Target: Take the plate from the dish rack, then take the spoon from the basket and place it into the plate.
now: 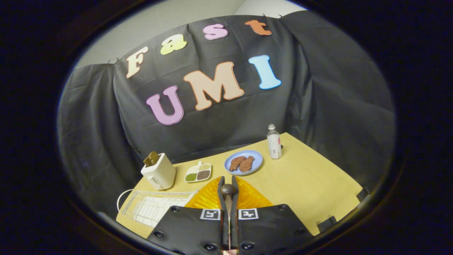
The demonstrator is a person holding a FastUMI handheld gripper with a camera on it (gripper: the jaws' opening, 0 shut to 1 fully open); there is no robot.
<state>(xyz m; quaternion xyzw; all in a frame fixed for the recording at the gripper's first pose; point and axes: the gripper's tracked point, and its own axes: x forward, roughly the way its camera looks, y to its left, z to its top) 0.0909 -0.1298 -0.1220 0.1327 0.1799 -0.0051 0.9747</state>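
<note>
My gripper [228, 180] is shut on a spoon [227, 190]. Its dark rounded bowl sits between the fingers just behind their tips, and the thin handle runs back down the narrow gap. Directly beneath and ahead of the fingers lies an orange ribbed plate [252, 197] on the tan table; the gripper body hides its near half. A white wire rack [152, 207] stands just left of the plate, near the table's front left corner.
Beyond the fingers a blue plate [257, 159] holds two brown food pieces. Left of it are a small divided dish of grains [198, 172] and a white toaster [160, 172]. A clear bottle [274, 142] stands toward the back right. The table [311, 180] stretches bare to the right.
</note>
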